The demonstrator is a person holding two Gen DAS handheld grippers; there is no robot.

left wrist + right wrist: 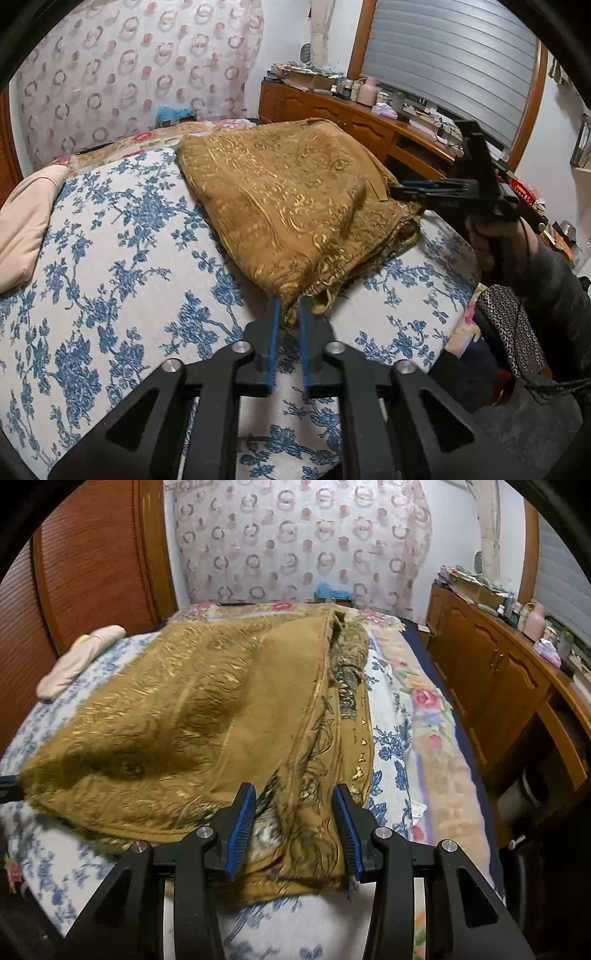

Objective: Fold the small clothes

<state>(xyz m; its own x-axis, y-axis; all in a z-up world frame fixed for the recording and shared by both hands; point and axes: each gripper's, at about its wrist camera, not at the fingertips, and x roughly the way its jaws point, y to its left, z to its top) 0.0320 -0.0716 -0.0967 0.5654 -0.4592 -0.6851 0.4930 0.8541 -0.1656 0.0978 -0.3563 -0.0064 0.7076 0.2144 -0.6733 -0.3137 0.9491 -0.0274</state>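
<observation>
Gold cloth (295, 206) corner between left gripper (287, 310) fingers, right gripper (295, 805) straddling edge

A: How many cloths on the bed?
B: One gold patterned cloth (291, 206), centre frame, and one beige pillow (26, 225) at left.
A: Grippers?
B: Two: the left gripper (287, 310) and the right gripper (293, 797).

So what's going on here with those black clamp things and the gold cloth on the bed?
A person holds a clamp tool in each hand and is folding a gold patterned cloth on a bed with a blue floral sheet. The left tool pinches the cloth's near corner. The right tool has its jaws apart around another edge, not clamped. The cloth lies already doubled over. A pink folded garment sits aside.
</observation>
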